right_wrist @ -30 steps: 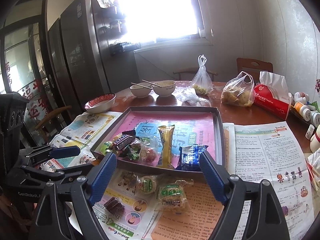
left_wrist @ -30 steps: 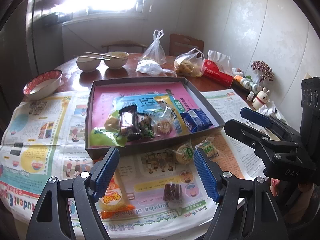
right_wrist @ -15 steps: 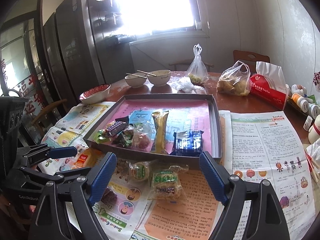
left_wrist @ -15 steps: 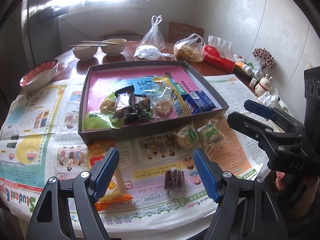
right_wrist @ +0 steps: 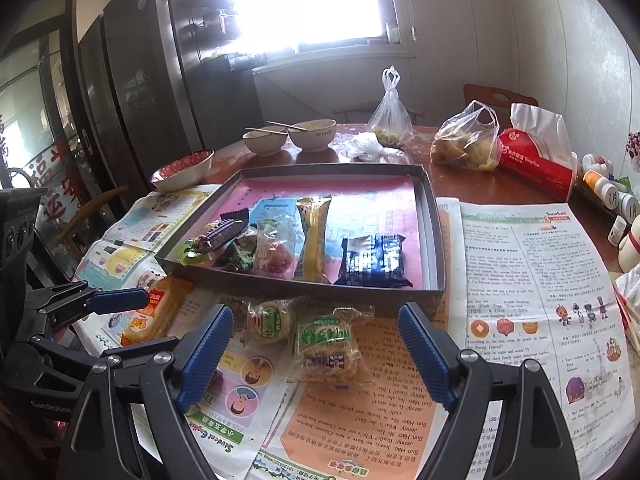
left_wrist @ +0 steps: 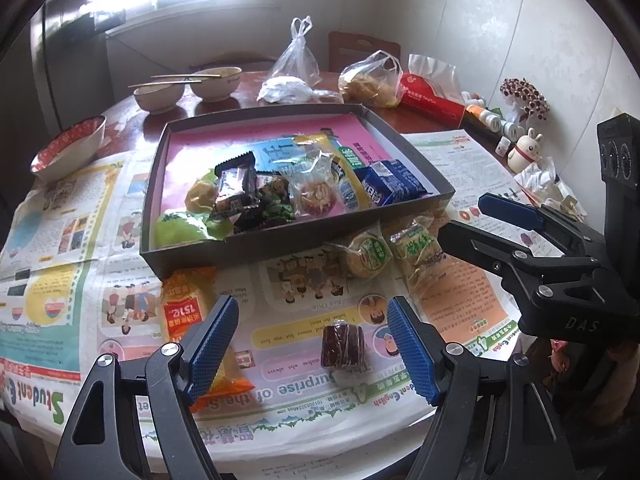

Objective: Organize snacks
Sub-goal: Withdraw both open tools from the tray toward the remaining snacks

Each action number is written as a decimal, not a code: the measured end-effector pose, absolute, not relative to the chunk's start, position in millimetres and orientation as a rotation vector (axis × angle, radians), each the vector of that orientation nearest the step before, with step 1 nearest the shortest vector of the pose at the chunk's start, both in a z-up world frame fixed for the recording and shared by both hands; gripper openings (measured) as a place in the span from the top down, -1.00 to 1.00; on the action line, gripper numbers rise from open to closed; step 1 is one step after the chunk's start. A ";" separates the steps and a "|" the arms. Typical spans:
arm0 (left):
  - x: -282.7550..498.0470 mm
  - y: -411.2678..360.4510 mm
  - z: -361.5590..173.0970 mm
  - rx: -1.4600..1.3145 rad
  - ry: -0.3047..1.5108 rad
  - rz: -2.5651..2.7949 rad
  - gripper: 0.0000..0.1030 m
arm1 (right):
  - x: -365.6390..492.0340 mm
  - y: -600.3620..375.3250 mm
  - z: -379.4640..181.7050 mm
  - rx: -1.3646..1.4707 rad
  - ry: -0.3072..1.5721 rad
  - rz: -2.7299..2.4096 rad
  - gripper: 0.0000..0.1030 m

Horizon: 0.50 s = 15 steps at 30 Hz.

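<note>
Looks like the snack sorting is roughly halfway. The grey box (left_wrist: 248,246) in the middle of the worktop (right_wrist: 480,188) already holds a bunch: a green pack, dark wrapped candies, a clear-wrapped pastry, a long yellow bar (right_wrist: 314,236) and a blue biscuit pack (left_wrist: 390,188), all crowded toward its near wall.

Still loose on the newspaper (left_wrist: 60,220), outside the box at its 6 o'clock side: an orange packet (left_wrist: 182,312), a small brown sweet (left_wrist: 343,346), a round green-label cake (left_wrist: 366,254) and a square green-label cake (right_wrist: 326,346) beside it. So four to go, as far as I can see.

The left hand-held gripper (left_wrist: 312,346) is spread wide and empty, with the brown sweet in the gap between its fingers, not touched. The right hand-held gripper (right_wrist: 316,354) is also spread and empty, hovering with the two green-label cakes framed between its fingers. My guess is those get grabbed next.
</note>
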State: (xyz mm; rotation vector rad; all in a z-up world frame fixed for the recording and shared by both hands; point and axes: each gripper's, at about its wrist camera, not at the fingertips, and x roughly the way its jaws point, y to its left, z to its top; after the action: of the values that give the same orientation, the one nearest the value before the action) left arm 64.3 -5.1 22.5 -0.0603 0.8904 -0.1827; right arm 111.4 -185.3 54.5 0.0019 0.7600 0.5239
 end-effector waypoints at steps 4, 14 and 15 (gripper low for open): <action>64.9 -7.3 19.8 -0.057 0.899 -0.192 -0.51 | 112.1 -185.3 50.5 0.001 0.771 0.520 -0.64; 66.5 -12.4 11.4 -0.052 0.931 -0.224 -0.51 | 115.9 -182.7 41.6 -0.007 0.804 0.515 -0.64; 66.9 -13.2 10.2 -0.050 0.935 -0.225 -0.51 | 116.3 -182.2 40.4 -0.010 0.809 0.515 -0.64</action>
State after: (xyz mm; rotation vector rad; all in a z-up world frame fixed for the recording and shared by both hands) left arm 66.9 -13.2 10.2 -0.0500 0.9349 -0.2250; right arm 116.3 -182.2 40.4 -0.0100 0.8086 0.5152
